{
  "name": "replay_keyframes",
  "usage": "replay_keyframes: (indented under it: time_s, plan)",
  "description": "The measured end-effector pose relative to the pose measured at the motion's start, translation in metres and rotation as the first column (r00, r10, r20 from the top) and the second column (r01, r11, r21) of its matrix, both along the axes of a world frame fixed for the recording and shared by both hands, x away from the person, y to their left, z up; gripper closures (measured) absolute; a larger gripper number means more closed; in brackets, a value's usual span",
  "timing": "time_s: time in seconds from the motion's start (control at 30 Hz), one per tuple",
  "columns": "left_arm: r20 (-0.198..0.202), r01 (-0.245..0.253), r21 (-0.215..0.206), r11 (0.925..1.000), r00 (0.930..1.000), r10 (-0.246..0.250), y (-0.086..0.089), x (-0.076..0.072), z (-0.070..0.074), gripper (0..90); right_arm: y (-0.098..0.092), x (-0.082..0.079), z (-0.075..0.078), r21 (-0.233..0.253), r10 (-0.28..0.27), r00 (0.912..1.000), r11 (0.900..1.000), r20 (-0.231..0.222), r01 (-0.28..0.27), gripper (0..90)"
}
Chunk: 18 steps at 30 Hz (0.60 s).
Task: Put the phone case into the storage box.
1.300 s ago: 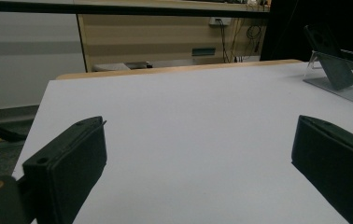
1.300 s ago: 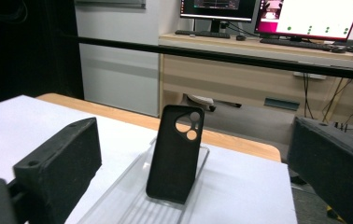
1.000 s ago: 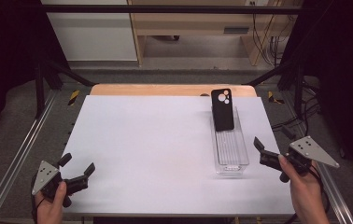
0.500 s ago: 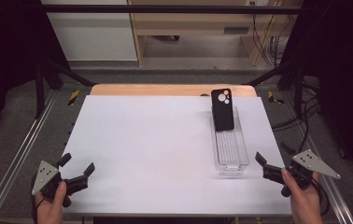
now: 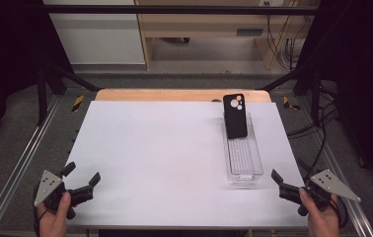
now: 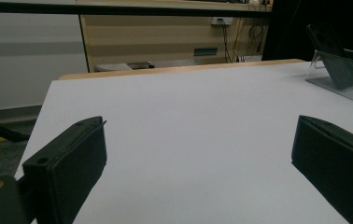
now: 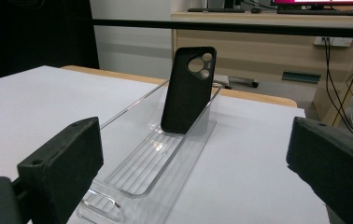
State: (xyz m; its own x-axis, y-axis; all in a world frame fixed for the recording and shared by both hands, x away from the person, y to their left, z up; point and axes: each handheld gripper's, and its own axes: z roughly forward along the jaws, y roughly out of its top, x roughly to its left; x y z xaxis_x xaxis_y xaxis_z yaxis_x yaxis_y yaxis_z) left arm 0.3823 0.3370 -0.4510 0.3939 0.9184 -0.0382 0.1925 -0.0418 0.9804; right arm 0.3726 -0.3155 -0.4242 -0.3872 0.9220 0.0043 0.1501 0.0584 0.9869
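A black phone case [image 5: 235, 116] leans upright against the far end of a clear plastic tray [image 5: 244, 160] at the right of the white table. My right gripper [image 5: 287, 169] is held open near the front right corner, just right of the tray's near end. In the right gripper view the phone case [image 7: 186, 91] and the tray [image 7: 149, 170] lie straight ahead between the wide-apart jaws. My left gripper [image 5: 83, 173] is open at the front left corner with nothing in it. The left gripper view catches the phone case [image 6: 334, 58] far off at the upper right.
The white tabletop [image 5: 165, 148] has a wooden strip [image 5: 174, 95] along its far edge. Metal frame rails [image 5: 24, 153] run down both sides. Cables [image 5: 317, 133] hang off the back right. A wooden bench [image 5: 209, 24] stands beyond the table.
My right gripper has drawn back toward the front edge and slightly right, away from the tray. The left gripper, tray and phone case have stayed put.
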Motion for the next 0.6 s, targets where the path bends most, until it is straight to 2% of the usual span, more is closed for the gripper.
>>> replay_keyframes:
  time_s: [0.3, 0.6]
  plan:
    - [-0.001, 0.001, 0.003, 1.0, 1.0, -0.001, 0.0, 0.0, 0.0, 3.4, 0.006, -0.003, -0.012, -0.017, 0.013, 0.9996, 1.0, 0.023, -0.013, 2.3]
    - [-0.001, 0.003, 0.004, 1.0, 1.0, -0.003, 0.0, 0.0, 0.0, 3.4, 0.012, -0.004, -0.02, -0.022, 0.04, 0.9989, 0.999, 0.023, -0.04, 2.1]
